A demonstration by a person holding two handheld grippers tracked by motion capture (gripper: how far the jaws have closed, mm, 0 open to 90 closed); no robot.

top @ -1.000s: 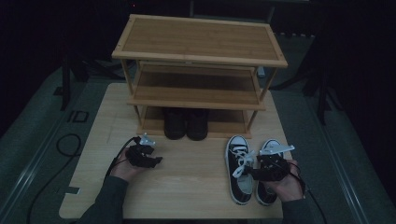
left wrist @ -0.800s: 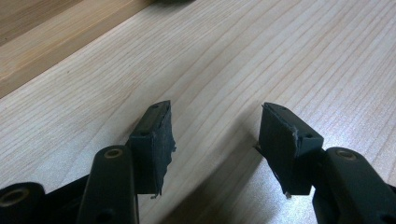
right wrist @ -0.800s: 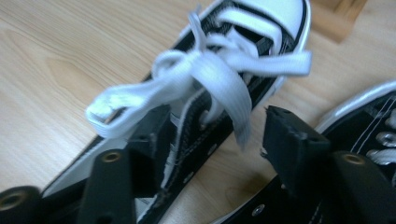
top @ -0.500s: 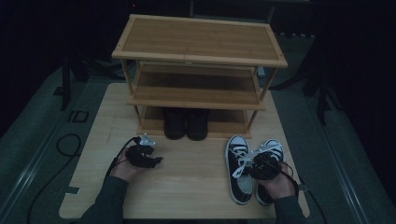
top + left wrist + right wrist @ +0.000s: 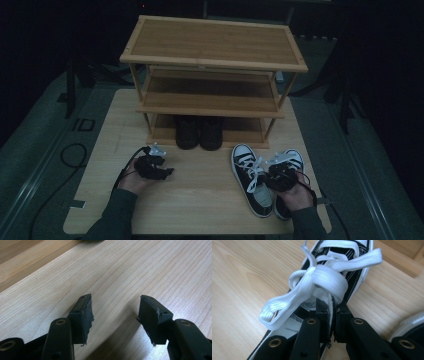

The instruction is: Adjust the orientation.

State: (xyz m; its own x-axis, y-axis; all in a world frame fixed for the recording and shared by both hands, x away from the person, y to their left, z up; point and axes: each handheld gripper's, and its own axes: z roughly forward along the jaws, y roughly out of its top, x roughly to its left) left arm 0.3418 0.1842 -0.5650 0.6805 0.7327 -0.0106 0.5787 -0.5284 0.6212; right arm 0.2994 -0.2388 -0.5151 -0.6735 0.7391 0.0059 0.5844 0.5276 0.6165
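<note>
Two sneakers (image 5: 252, 177) lie at the table's (image 5: 200, 200) four o'clock; the right gripper (image 5: 332, 311) pinches one's side wall; the left gripper (image 5: 115, 315), at eight o'clock, stands spread, empty.

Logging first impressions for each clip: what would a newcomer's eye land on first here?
Probably the black-and-white sneaker with white laces at the table's front right, its side wall pinched between the closed jaws of the right gripper. Next, the three-tier wooden shoe rack at the back of the table, with a dark pair of shoes on its bottom shelf. The left gripper hangs open over bare wood.
</note>
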